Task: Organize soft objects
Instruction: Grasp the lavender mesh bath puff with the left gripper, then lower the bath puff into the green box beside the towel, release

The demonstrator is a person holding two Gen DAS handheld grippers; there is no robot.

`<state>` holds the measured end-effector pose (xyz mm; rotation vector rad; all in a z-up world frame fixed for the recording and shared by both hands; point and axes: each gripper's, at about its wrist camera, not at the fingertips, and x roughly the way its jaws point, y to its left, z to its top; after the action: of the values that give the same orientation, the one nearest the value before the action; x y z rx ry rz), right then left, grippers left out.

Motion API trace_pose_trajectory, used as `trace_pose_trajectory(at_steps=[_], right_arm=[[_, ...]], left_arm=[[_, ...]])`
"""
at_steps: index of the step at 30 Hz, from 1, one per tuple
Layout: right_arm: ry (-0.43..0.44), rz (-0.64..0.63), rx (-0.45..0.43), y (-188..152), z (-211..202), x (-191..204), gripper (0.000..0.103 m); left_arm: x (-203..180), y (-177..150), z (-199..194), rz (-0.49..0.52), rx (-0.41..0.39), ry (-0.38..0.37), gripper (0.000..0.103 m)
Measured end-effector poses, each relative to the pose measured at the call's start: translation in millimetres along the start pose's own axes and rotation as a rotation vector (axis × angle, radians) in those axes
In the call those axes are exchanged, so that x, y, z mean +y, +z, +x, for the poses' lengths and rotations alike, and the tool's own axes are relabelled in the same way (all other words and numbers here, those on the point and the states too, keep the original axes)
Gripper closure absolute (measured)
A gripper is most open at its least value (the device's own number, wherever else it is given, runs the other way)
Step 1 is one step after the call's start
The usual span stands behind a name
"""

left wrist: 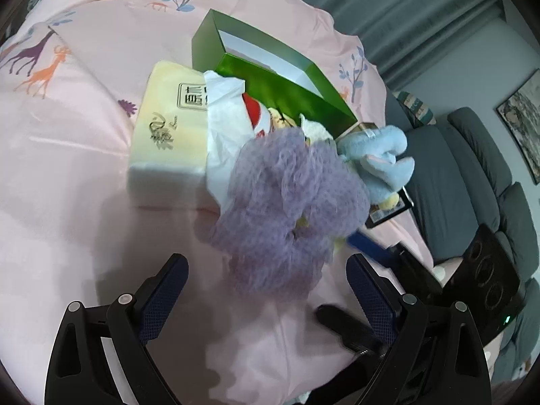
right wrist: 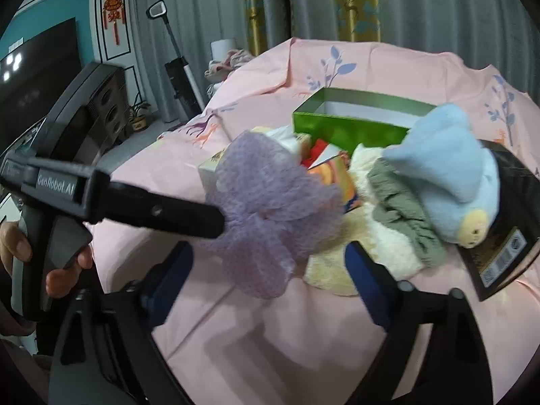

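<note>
We are reaching both tools, left tool (left wrist: 266,290) and right tool (right wrist: 270,270), each spread and gripping nothing, toward the purple pouf (left wrist: 280,209) lying on the bed (left wrist: 67,202) near the green box (left wrist: 270,77), likely needing a pinch next.

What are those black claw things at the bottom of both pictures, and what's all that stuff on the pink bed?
No robot here: a person holds a pair of hand tongs in each hand, each with its own camera looking along its fingers. One picture comes from the left tongs, the other from the right tongs; both stand open, holding nothing. In the right view the left tool pokes in from the side. On the pink bedcover lie a purple mesh puff, a blue plush toy, a grey-green cloth, a tissue pack and an open green box.
</note>
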<state>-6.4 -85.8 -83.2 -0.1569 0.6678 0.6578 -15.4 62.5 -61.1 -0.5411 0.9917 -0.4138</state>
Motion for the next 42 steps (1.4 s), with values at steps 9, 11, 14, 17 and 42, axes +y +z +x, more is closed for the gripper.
trace_pose_trajectory(at_steps=[9,11,14,17,42], right_arm=[[0.013,0.005,0.068,0.9,24.4,9.4,0.068],[0.011,0.000,0.071,0.1,24.0,11.2,0.073],[0.016,0.001,0.064,-2.0,17.7,12.9,0.085],[0.033,-0.012,0.048,-2.1,7.9,17.7,0.091],[-0.169,0.046,-0.070,161.0,32.2,-66.8,0.088]], left_arm=[[4.2,13.9,18.7,-0.048,0.019,-0.029,0.042],[4.4,13.6,20.7,-0.056,0.031,-0.034,0.056],[2.9,12.2,16.5,-0.055,0.027,-0.067,0.076],[-4.4,10.5,7.9,-0.031,0.020,-0.092,0.080],[-65.4,185.0,19.8,0.120,-0.144,-0.019,0.080]])
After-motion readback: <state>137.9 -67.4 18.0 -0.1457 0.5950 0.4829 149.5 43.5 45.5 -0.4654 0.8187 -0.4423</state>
